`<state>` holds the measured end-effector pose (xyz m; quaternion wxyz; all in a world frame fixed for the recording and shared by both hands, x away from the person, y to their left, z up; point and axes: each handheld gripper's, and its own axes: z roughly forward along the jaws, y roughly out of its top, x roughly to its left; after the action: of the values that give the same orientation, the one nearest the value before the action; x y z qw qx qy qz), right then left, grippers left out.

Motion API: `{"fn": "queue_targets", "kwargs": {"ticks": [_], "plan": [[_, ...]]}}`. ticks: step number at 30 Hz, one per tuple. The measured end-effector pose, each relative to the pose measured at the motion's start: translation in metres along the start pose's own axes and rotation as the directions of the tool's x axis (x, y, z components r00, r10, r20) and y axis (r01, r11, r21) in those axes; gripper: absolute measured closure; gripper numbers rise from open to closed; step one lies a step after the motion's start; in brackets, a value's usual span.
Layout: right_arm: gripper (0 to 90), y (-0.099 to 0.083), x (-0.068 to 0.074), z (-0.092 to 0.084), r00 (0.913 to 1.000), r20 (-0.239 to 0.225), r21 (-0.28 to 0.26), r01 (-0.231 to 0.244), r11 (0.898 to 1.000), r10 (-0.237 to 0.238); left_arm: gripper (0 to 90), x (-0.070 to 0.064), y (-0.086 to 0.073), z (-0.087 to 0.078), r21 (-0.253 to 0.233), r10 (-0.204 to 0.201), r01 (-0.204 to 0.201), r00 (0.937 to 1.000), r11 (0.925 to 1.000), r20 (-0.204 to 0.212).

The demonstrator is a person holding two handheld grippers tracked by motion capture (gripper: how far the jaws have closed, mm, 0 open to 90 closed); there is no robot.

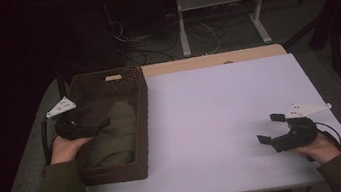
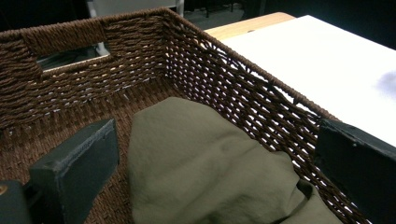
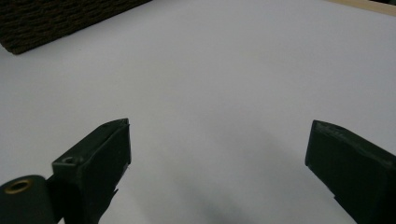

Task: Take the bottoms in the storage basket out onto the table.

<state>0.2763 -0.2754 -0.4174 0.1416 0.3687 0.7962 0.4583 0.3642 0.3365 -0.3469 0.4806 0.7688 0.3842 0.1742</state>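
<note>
Where the olive cloth (image 1: 116, 134) lies bunched inside the brown wicker basket (image 1: 141, 112) at the counter's (image 1: 222, 119) left edge, the left claw (image 1: 92, 123) hovers just above it, jaws apart. Right claw (image 1: 270, 128) rests low over bare counter, well apart, jaws wide.

Folded cloth (image 1: 116, 134) in basket (image 1: 139, 87), seemingly at table's (image 1: 221, 114) left edge.
</note>
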Motion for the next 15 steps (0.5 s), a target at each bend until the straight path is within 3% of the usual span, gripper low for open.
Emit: {"fn": "queue_targets", "kwargs": {"ticks": [15], "plan": [[6.7,0.0000,0.0000,0.0003,1.0000,-0.002,-0.001,-0.002,1.000,0.002,0.0,-0.0001,-0.0047,0.0098,0.094,-0.020,0.024,0.9991,0.9953,-0.038]]}}
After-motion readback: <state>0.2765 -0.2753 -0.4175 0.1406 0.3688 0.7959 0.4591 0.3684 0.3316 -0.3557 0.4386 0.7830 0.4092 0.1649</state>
